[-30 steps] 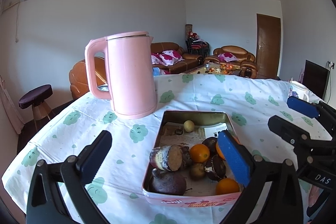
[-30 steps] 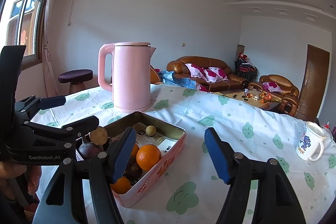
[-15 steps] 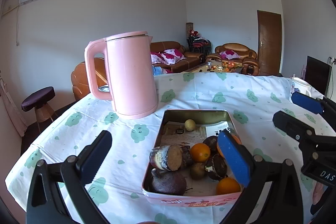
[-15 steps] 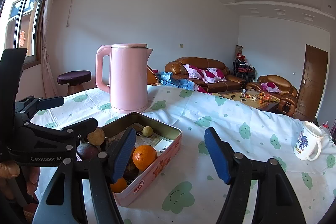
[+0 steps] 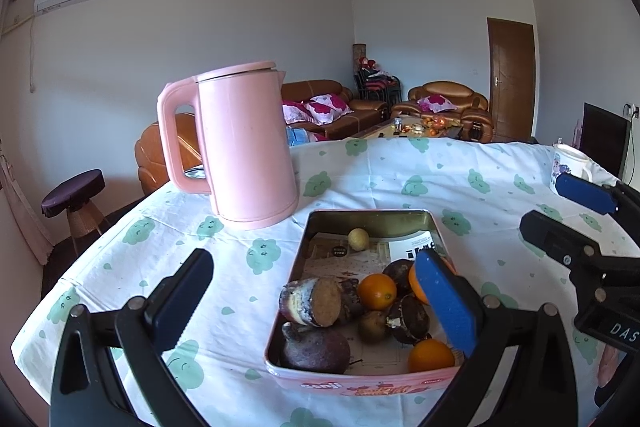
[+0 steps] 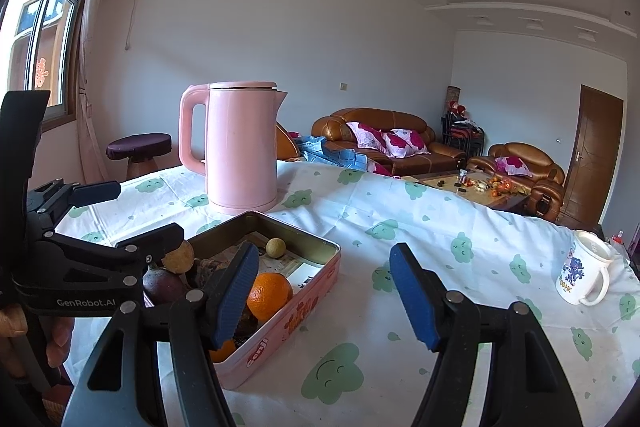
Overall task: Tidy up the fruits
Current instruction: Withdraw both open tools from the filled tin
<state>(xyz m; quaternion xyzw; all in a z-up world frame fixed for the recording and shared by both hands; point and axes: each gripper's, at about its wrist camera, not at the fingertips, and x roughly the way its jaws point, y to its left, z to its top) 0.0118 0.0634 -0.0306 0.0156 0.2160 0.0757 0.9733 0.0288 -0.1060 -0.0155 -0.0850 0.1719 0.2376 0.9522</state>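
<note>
a: two grippers are hovering over a tin of fruit on a cloth-covered worktop (image 5: 400, 167). where is the fruit sitting?

b: all of it is lying inside the pink tin (image 5: 372, 219), heaped at the near end: oranges (image 5: 377, 291), some dark wrinkled fruit (image 5: 412, 319), a purple-brown one (image 5: 316, 349) by the near wall, and a cut piece (image 5: 312, 302) showing its pale face. a small yellow fruit (image 5: 358, 239) is resting alone at the far end, on the printed paper lining the bottom.

a: and the fingers?

b: the left gripper (image 5: 316, 303) is standing wide, holding nothing; one finger is hanging over the bare cloth, the other over the heap. the right gripper (image 6: 324, 291) is likewise spread wide and empty, one finger in front of the tin's corner, the other over open cloth to the right.

a: why are they poised like that?

b: my reading: wide fingers above the heap are suiting either a reach for a piece or a pull-away after dropping one. the pictures are not settling which.

a: anything crowding them?

b: a pink kettle (image 5: 240, 147) is standing just beyond the tin's far left corner, and a mug (image 6: 584, 269) is sitting well apart on the right, leaving free cloth there.
</note>
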